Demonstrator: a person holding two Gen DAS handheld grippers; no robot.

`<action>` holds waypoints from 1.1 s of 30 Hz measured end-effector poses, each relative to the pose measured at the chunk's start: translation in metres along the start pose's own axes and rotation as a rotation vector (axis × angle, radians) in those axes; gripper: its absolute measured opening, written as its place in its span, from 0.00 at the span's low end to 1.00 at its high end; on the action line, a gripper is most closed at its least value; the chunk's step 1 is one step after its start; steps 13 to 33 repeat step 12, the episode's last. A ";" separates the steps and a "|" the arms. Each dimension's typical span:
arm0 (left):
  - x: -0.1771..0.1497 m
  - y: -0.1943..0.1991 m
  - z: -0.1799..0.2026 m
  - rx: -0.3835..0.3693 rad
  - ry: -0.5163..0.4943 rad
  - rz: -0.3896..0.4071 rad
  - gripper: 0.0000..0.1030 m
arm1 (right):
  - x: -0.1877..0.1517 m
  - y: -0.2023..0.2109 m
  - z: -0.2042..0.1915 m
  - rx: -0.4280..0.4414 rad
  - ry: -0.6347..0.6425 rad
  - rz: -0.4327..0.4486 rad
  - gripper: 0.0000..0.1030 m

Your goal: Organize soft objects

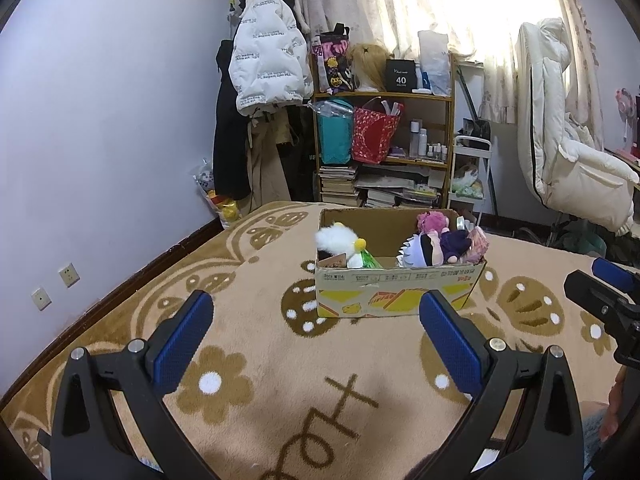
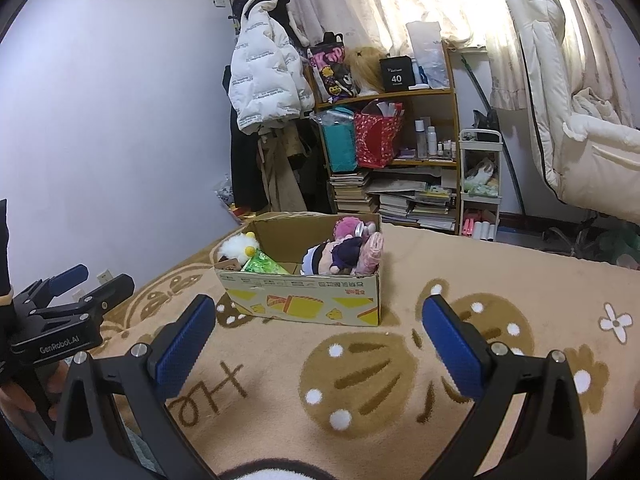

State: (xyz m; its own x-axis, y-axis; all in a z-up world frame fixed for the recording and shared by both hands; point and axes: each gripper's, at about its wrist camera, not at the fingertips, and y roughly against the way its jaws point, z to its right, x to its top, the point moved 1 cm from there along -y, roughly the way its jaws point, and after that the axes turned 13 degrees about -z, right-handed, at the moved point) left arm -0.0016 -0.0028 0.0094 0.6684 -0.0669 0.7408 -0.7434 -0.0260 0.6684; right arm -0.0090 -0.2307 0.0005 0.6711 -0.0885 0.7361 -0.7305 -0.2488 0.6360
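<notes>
both wrist views face shared cardboard box point(image 1: 400, 280), seemingly near.

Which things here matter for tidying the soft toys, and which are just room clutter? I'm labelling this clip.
Job: box, white plush, pink plush, dark doll, left gripper, right gripper, both open and empty.

Clutter: jacket, shelf, books, red bag, blanket.

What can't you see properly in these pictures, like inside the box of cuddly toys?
- Bottom of the cardboard box: both views, hidden by its front wall and the plush toys.
- Right gripper in the left wrist view: cut off by the right edge.
- Bottle labels on the shelf: too small to read.
</notes>
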 end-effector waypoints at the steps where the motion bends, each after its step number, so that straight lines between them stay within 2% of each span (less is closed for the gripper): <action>1: -0.001 0.000 0.001 0.005 -0.003 -0.001 0.99 | -0.001 0.000 0.001 -0.001 0.001 -0.002 1.00; 33: 0.001 0.000 0.003 0.007 -0.008 0.000 0.99 | -0.001 0.002 0.008 -0.010 0.000 0.001 1.00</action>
